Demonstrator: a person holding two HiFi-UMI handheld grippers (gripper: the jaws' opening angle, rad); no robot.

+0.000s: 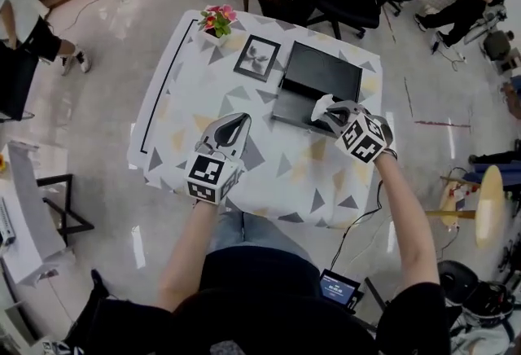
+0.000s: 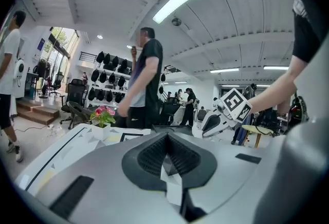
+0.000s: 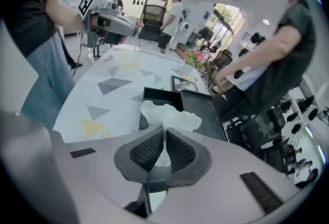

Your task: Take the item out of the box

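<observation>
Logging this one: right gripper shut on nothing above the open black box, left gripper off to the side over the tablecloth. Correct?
Not quite. The right gripper is not empty: its jaws pinch a crumpled white item above the open black box, as the right gripper view shows. The left gripper is indeed off to the side over the tablecloth.

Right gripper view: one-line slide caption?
Right gripper shut on the crumpled white sheet, held over the open black box on the triangle-patterned table.
</observation>
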